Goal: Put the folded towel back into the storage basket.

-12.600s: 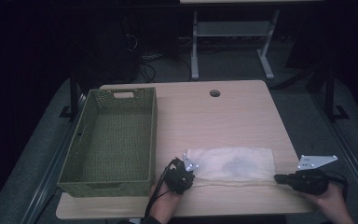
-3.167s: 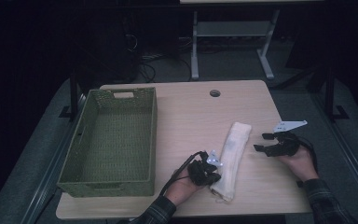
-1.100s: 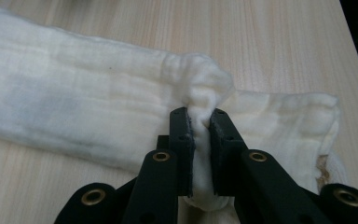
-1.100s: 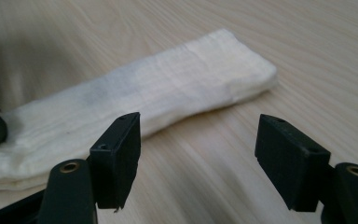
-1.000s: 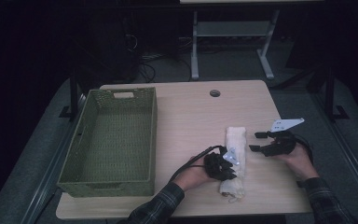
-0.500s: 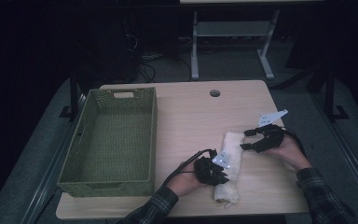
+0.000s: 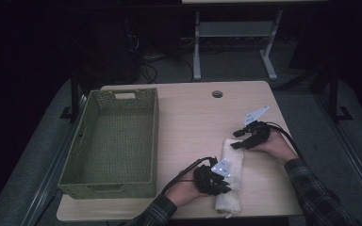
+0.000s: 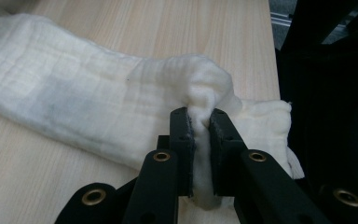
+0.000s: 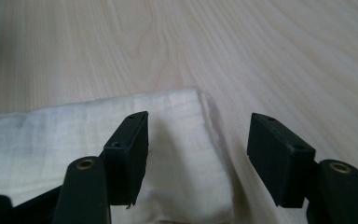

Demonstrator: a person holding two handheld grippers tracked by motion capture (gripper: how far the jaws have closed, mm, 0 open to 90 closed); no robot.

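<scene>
White cloth (image 8: 98,107) bunched between left tongs (image 8: 199,122)

Left claw (image 7: 220,175) on folded cloth (image 7: 230,176) — right claw (image 7: 239,139) at far end.

cloth (image 7: 229,175) near end under left gripper (image 7: 215,178)

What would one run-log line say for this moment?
left gripper: shut on folded white cloth | right gripper: open, closing over cloth's far end | green basket: empty
</scene>
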